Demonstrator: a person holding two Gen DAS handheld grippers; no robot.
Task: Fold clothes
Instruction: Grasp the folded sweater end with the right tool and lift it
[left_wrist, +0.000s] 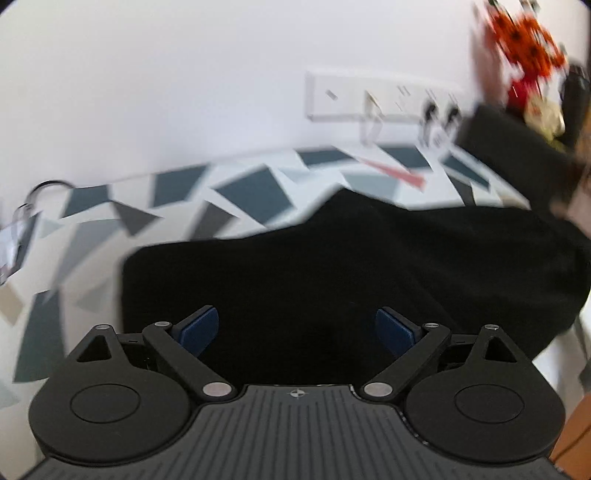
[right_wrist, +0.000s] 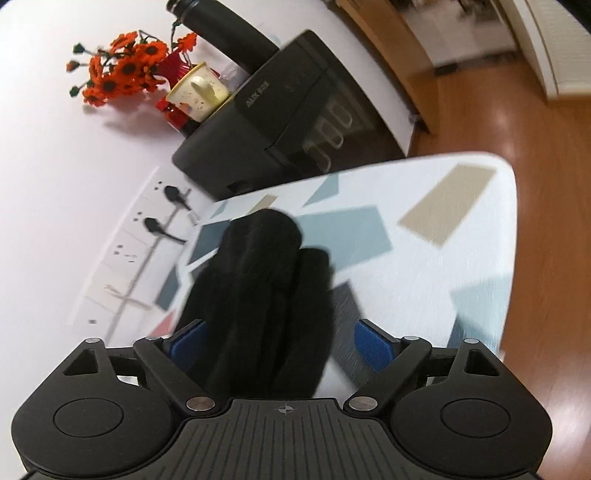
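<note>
The left gripper (left_wrist: 297, 330) hangs with its blue pads (left_wrist: 197, 329) spread wide over the near edge of a black garment (left_wrist: 351, 258), which lies across a tabletop with a geometric-patterned cloth (left_wrist: 240, 192). The right gripper (right_wrist: 280, 345) is likewise spread, a bunched fold of the garment (right_wrist: 266, 295) rising between its pads. Far left stand orange flowers (right_wrist: 122, 70), a speckled mug (right_wrist: 197, 94) and a black appliance (right_wrist: 280, 110).

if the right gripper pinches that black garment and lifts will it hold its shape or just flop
Likely flop: the black garment lies in soft bunched folds on the patterned table cover, so it should drape and sag from the pinch point. It probably weighs little for its size. The smooth-looking cover may let it slide if pushed. The right gripper has its jaws open around it.
</note>
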